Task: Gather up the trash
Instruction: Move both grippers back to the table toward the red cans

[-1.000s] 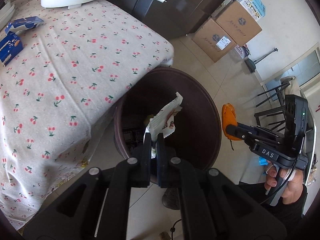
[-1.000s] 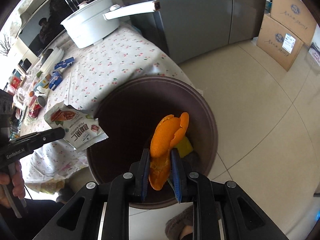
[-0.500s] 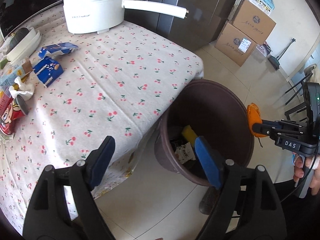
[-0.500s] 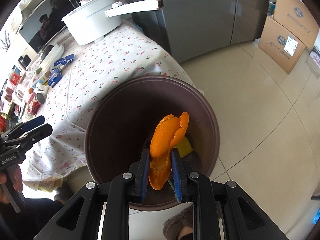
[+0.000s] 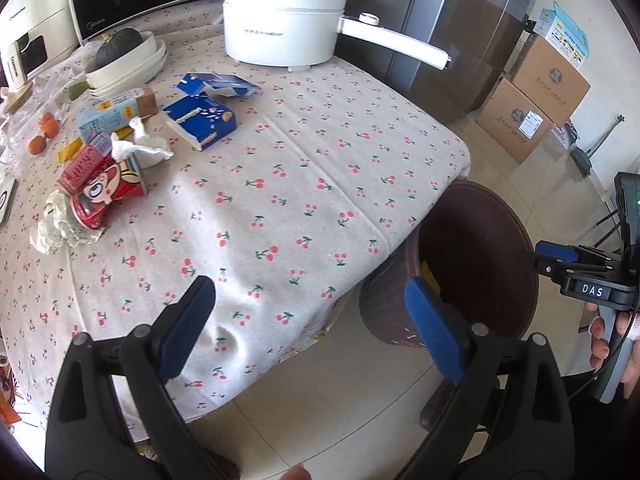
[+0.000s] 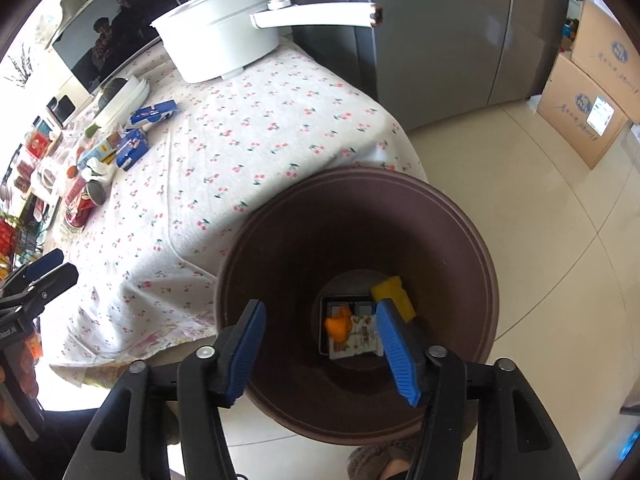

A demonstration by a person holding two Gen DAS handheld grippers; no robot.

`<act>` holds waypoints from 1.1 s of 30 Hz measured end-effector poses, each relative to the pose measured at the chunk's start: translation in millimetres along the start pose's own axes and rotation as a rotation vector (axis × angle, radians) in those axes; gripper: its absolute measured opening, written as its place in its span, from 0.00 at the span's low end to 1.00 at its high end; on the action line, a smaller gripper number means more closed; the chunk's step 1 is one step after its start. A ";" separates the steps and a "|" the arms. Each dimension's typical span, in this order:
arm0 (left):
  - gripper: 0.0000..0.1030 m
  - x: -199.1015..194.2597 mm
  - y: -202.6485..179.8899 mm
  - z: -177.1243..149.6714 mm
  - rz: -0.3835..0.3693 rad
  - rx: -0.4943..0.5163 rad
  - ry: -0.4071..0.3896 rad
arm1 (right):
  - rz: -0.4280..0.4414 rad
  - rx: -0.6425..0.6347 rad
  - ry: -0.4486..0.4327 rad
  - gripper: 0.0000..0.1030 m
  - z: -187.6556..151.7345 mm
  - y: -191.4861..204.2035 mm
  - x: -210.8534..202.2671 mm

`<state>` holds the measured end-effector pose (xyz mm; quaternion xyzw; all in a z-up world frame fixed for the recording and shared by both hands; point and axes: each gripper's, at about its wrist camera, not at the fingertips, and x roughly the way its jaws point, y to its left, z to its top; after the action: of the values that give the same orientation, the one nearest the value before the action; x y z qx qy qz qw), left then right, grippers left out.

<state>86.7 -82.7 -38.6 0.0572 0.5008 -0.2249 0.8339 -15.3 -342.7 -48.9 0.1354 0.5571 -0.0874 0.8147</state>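
Observation:
A brown round bin (image 6: 356, 208) stands on the floor by the table's corner; it also shows in the left wrist view (image 5: 480, 208). At its bottom lie an orange peel (image 6: 339, 326), a snack wrapper (image 6: 362, 340) and a yellow item (image 6: 394, 296). My right gripper (image 6: 320, 344) is open and empty above the bin's mouth. My left gripper (image 5: 310, 326) is open and empty over the table's near edge. On the cherry-print tablecloth (image 5: 280, 184) lie blue cartons (image 5: 200, 120), a red can (image 5: 108, 196), crumpled tissue (image 5: 140, 146) and paper (image 5: 56, 224).
A white pot with a long handle (image 5: 280, 24) stands at the table's back, next to stacked bowls holding a squash (image 5: 124, 60). A grey fridge (image 6: 440, 32) and cardboard boxes (image 5: 532, 96) stand behind. The floor is tiled.
My left gripper opened, dropped the wrapper into the bin and swung left toward the table. My right gripper opened just now; the orange peel fell to the bin's bottom.

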 end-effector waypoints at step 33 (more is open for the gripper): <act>0.95 -45.0 195.6 -10.6 0.117 -0.404 -0.057 | 0.059 -0.146 0.021 0.77 51.8 143.2 38.2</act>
<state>144.8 109.5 -30.5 -0.0886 0.5077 -0.0725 0.8539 86.4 -223.0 -49.1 0.0930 0.5665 -0.0214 0.8185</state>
